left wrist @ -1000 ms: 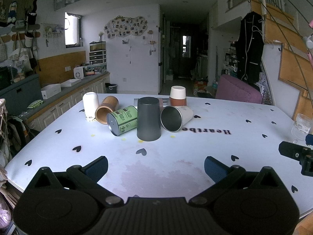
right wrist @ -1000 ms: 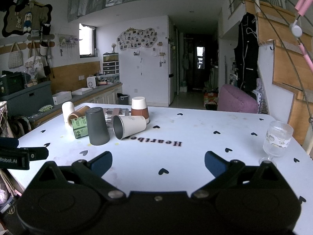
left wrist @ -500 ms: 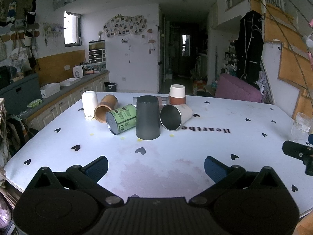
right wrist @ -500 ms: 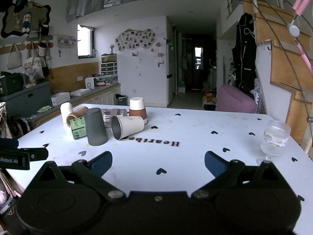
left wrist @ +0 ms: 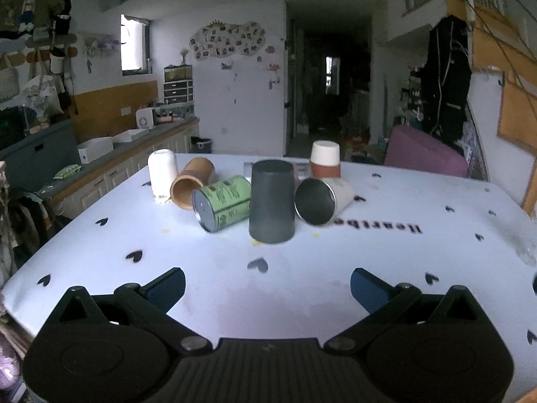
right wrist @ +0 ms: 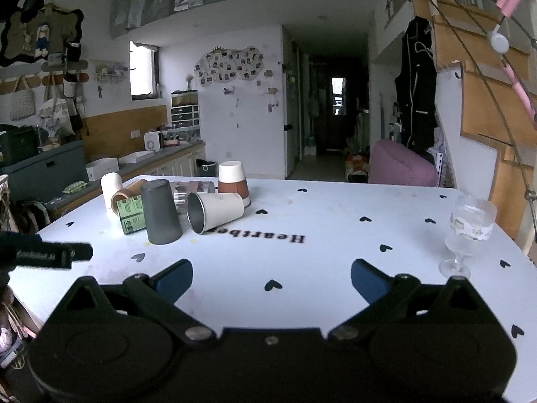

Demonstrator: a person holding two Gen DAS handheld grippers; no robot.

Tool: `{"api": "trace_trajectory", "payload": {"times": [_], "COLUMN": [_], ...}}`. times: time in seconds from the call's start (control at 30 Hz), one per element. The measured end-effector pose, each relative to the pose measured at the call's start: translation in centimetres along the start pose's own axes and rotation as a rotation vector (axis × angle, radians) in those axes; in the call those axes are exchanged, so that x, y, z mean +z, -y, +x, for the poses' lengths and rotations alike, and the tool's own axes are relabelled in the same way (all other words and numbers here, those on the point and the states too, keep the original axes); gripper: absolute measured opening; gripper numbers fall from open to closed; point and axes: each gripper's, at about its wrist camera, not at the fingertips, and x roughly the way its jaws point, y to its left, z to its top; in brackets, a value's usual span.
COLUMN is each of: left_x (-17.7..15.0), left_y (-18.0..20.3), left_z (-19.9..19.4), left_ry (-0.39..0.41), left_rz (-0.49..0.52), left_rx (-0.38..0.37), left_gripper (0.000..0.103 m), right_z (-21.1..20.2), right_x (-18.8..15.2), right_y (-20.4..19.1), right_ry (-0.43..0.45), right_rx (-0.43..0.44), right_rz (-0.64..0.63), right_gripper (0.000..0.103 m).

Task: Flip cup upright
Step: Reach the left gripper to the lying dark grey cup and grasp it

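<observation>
Several cups cluster at the table's far left. A dark grey cup stands upside down. A white steel-lined cup, a green cup and a brown cup lie on their sides. A white cup and a white-and-brown cup stand upside down. My left gripper is open and empty, short of the grey cup. My right gripper is open and empty, further right.
A stemmed glass stands upright near the table's right edge. The white heart-print table carries dark lettering. The left gripper's side shows at the right wrist view's left. A counter runs along the left wall.
The left gripper has moved closer to the cups, which look larger now. The right gripper has drifted slightly forward. Both stay open.
</observation>
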Motion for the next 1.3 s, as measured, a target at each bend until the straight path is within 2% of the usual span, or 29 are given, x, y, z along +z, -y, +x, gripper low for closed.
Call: {"api": "trace_trajectory", "payload": {"times": [0.23, 0.4, 0.5, 0.63, 0.7, 0.87, 0.93, 1.1, 1.3], "left_x": [2.8, 5.7, 7.5, 8.8, 9.0, 9.5, 9.6, 9.5, 9.3], "left_y": [-1.4, -0.8, 0.0, 0.7, 1.1, 1.0, 0.8, 0.4, 0.9], "left_z": [3.9, 6.9, 9.3, 13.0, 15.0, 18.6, 19.4, 20.2, 19.0], "left_ry": [0.060, 0.097, 0.109, 0.083, 0.066, 0.008, -0.002, -0.047, -0.044], "left_rz": [-0.052, -0.041, -0.022, -0.032, -0.035, -0.049, -0.052, -0.062, -0.050], "left_rx": [-0.022, -0.055, -0.050, -0.041, -0.015, 0.028, 0.035, 0.025, -0.016], "left_gripper": [0.103, 0.103, 0.102, 0.101, 0.097, 0.094, 0.090, 0.064, 0.064], "right_z": [0.8, 1.3, 1.5, 2.0, 2.2, 2.4, 2.5, 2.7, 2.8], "right_x": [-0.7, -1.1, -1.4, -1.9, -2.0, -2.3, -2.4, -2.8, -2.8], "right_y": [0.3, 0.6, 0.9, 1.5, 1.9, 2.9, 3.3, 3.6, 3.5], "right_ry": [-0.024, -0.041, -0.049, -0.063, -0.073, -0.084, -0.089, -0.102, -0.102], "right_rx": [0.001, -0.001, -0.005, -0.017, -0.025, -0.052, -0.060, -0.061, -0.052], "right_rz": [0.009, 0.016, 0.021, 0.032, 0.036, 0.050, 0.057, 0.067, 0.067], "right_gripper": [0.102, 0.102, 0.102, 0.102, 0.102, 0.102, 0.102, 0.102, 0.102]}}
